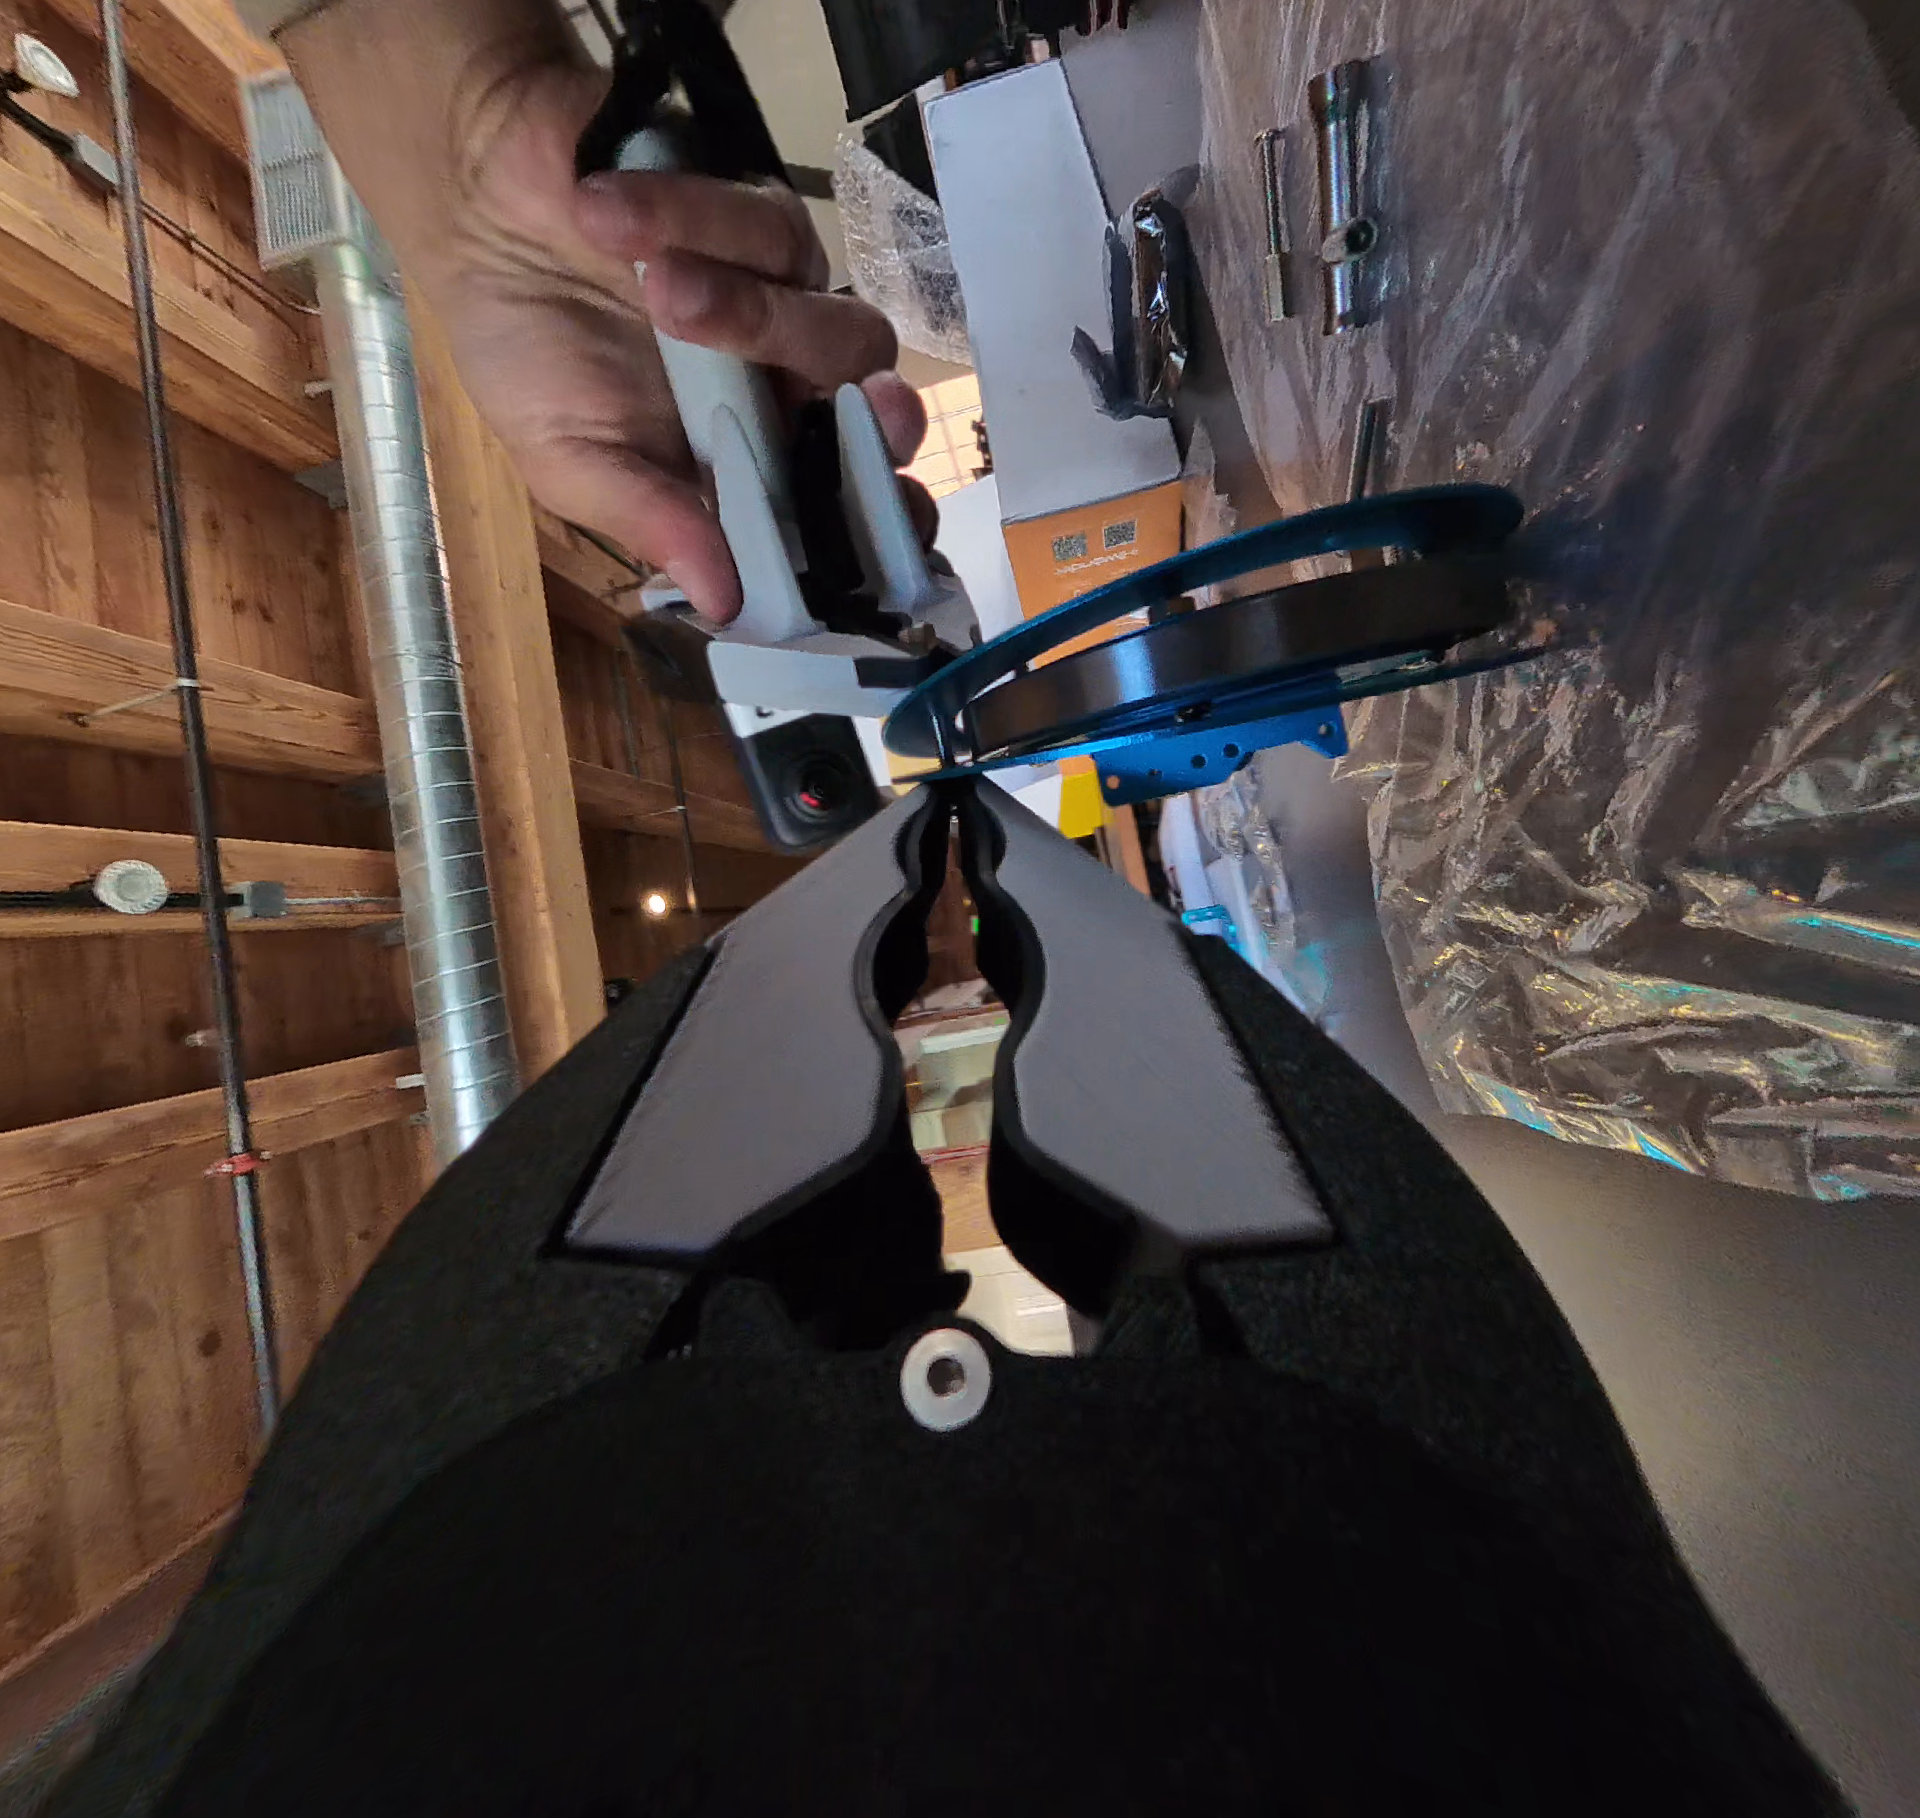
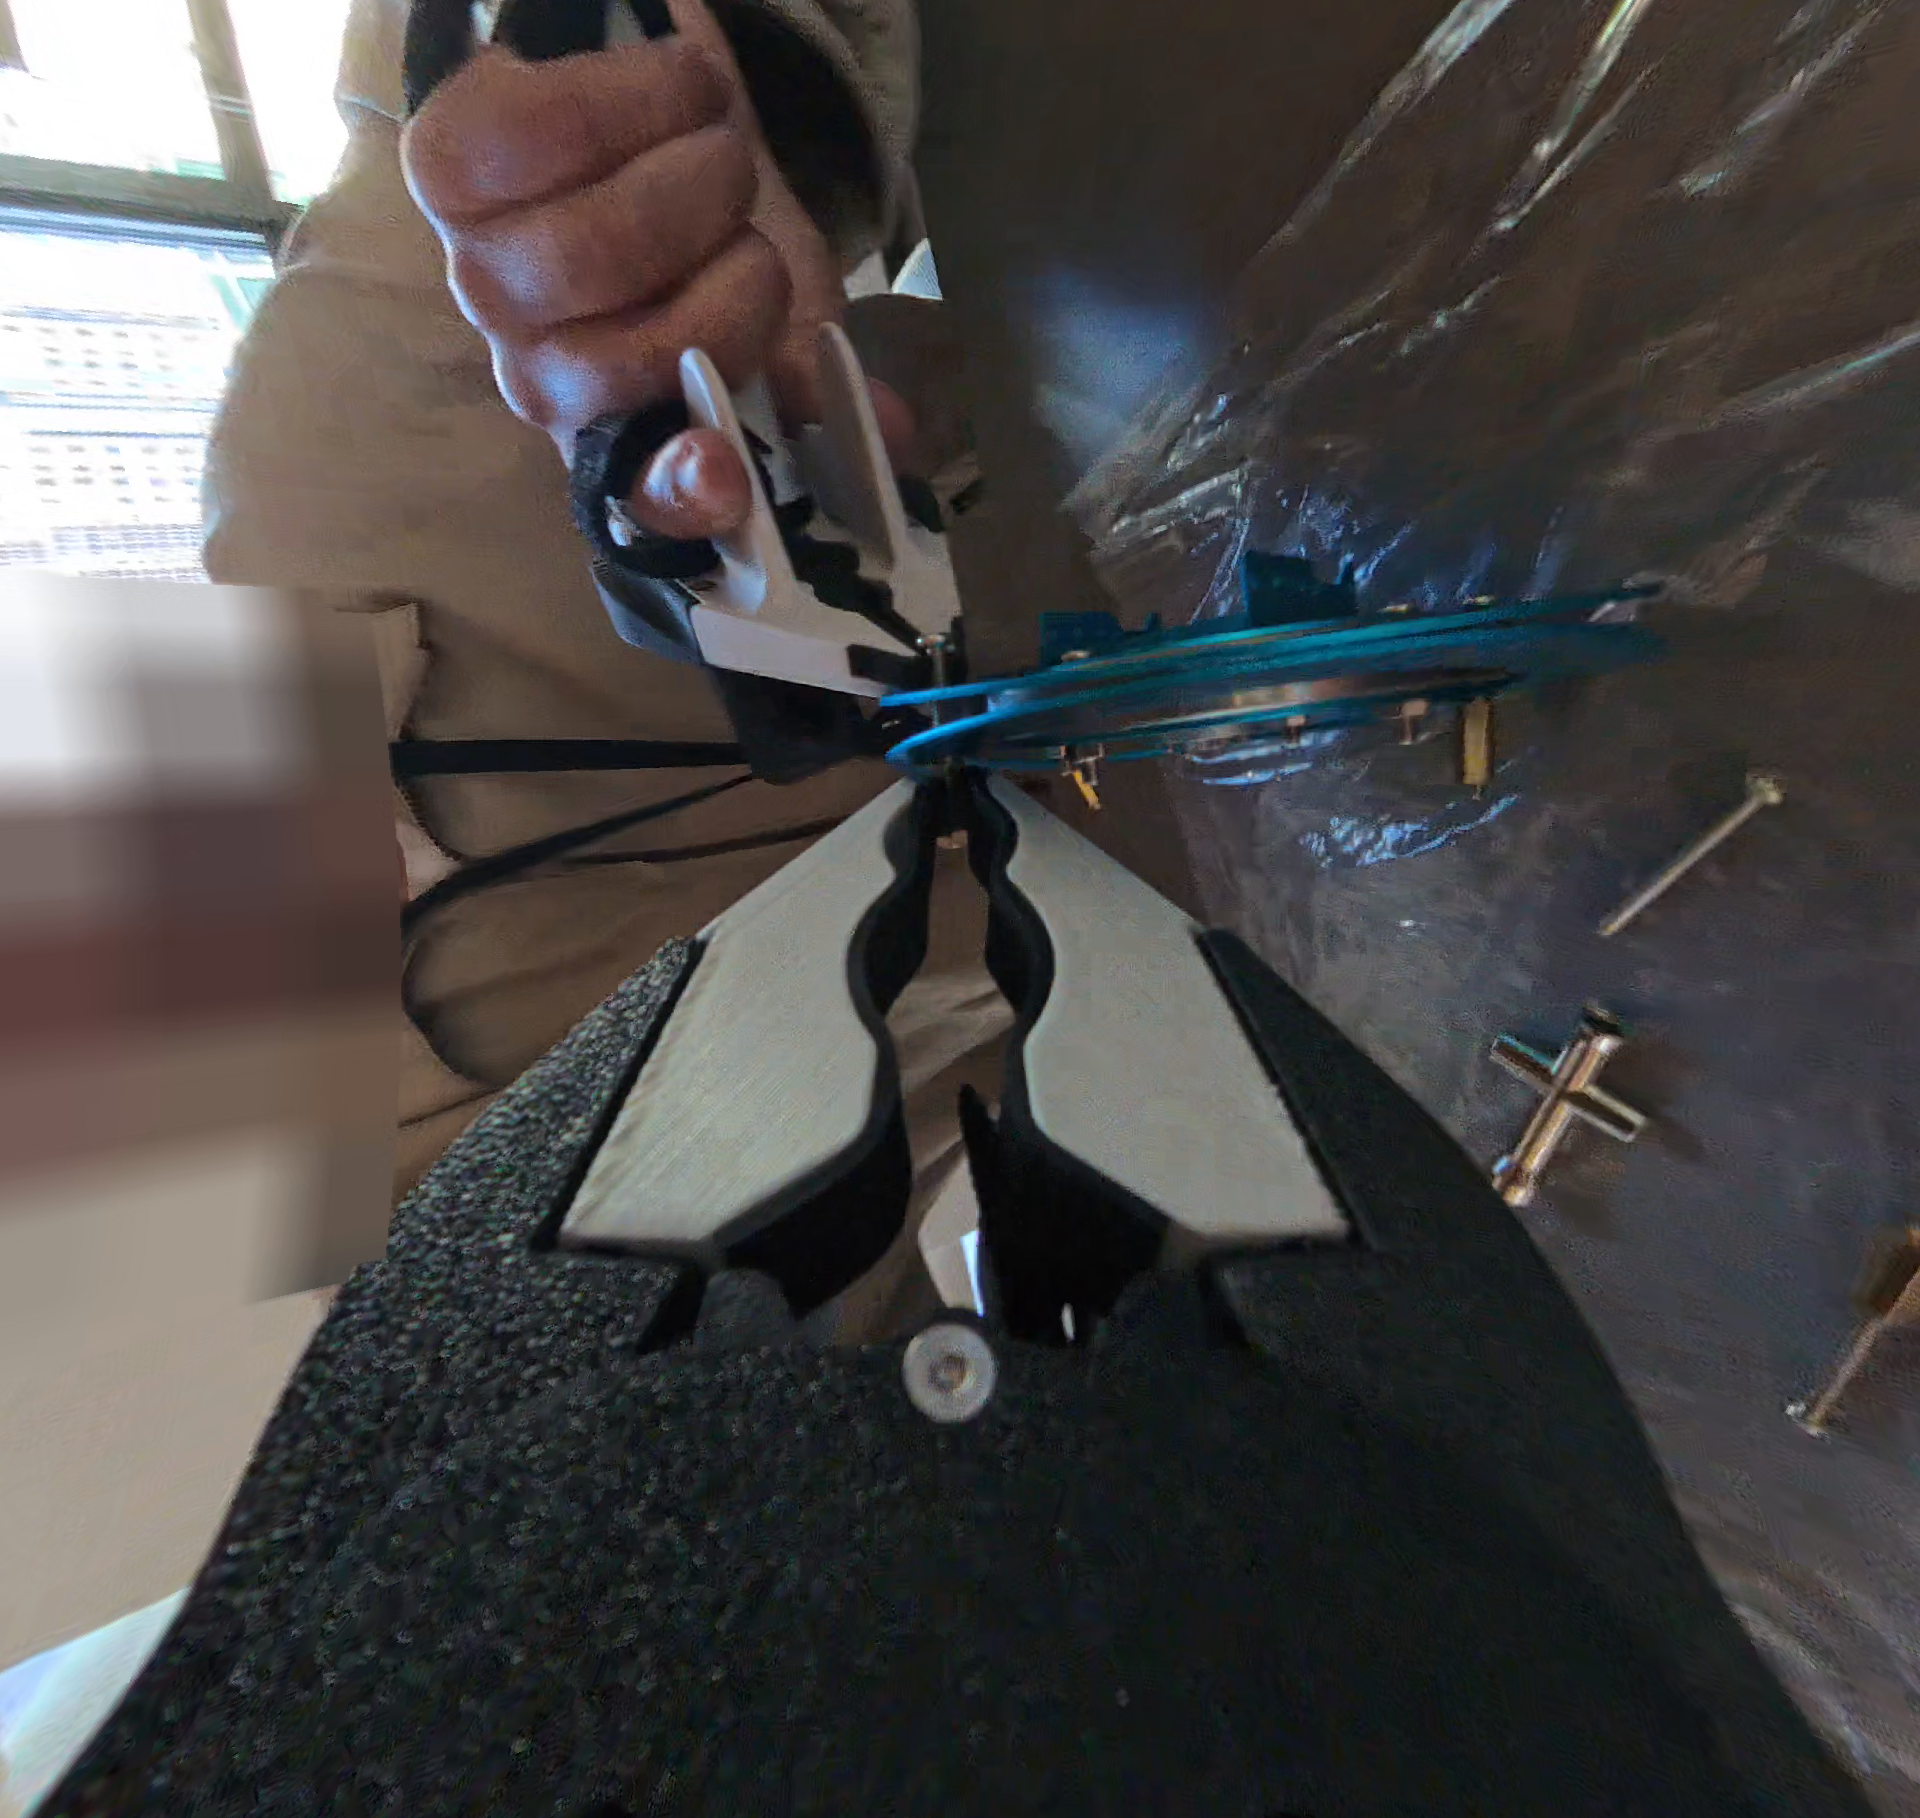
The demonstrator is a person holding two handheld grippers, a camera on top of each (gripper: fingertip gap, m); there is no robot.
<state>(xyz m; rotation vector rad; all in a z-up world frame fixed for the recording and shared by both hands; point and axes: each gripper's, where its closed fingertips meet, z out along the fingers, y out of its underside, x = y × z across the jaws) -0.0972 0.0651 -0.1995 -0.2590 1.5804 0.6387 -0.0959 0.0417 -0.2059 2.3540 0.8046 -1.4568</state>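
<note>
While the left tongs (image 1: 954,804) pinch down on the thin rim of the blue ring assembly (image 1: 1226,625), their black pads meet on the metal edge at the twelve o'clock tip of the view. Over to the right wrist view, and the right tongs (image 2: 951,812) are drawn in tight too, clamped on what looks like a small screw or standoff at the same rim, from the opposite side. So the assembly hangs between the two pairs of tongs, its far edge at three o'clock touching or just off the tabletop; which one is hard to tell.

How will it handle? By the look of it: stacked anodised plates around a black ring (image 1: 1247,641), stiff, light to moderate in weight, slick on the faces. The rim gives little purchase, and the brass standoffs (image 2: 1475,742) look like surer holds.

Moving outward, crinkled plastic film (image 1: 1662,833) covers the tabletop, glossy and likely slippery. A cross-shaped metal key (image 2: 1569,1103) lies at four o'clock, a long screw (image 2: 1688,854) at three. A white box (image 1: 1029,314) stands at one o'clock in the left view, with timber walls and a silver duct (image 1: 405,729) at nine.
</note>
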